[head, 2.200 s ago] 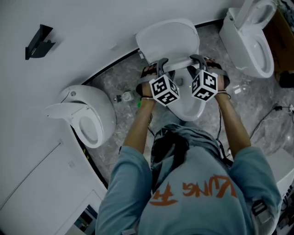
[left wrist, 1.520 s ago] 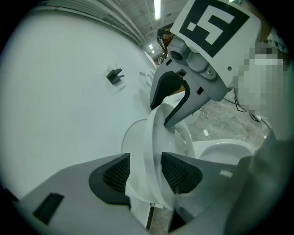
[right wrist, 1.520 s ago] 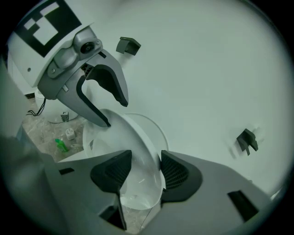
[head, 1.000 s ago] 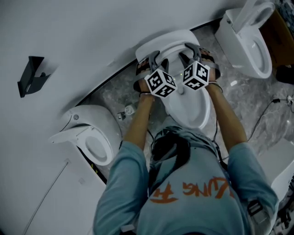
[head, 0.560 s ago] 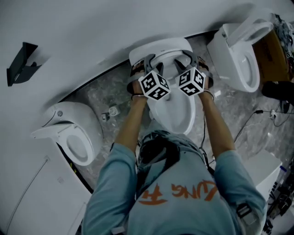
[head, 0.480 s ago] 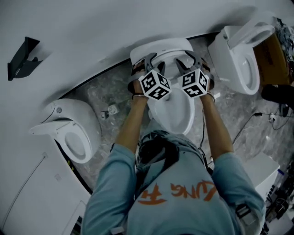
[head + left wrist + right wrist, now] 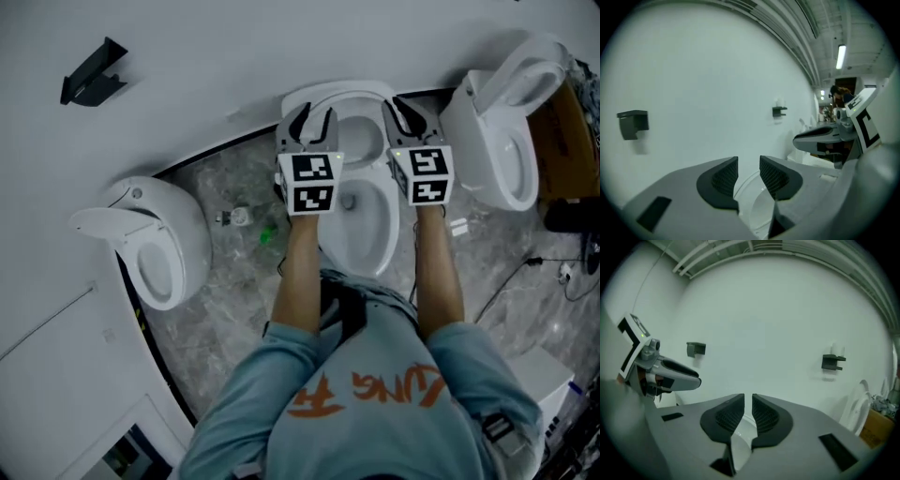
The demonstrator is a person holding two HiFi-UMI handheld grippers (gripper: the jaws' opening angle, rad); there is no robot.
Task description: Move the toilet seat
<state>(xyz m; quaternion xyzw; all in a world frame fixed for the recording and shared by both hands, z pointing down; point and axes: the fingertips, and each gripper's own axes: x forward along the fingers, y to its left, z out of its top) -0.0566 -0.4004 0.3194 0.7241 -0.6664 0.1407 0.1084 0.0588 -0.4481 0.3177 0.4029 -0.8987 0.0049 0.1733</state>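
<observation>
One toilet seat stands tipped up at the back of the middle toilet bowl, close against the white wall. At its left edge hangs the left gripper, released. Its jaws have just been closing yet stand apart with nothing between them; the left gripper view shows a white curve of the toilet below the gap. At the seat's right edge is the right gripper. Its jaws have also just been closing and are almost together, with a thin slit and nothing clamped in it. Whether either gripper touches the seat cannot be told. A second toilet sits well to the left and a third toilet just to the right, all on the marbled floor. A black bracket is fixed to the wall, and a cardboard box stands at the far right.
</observation>
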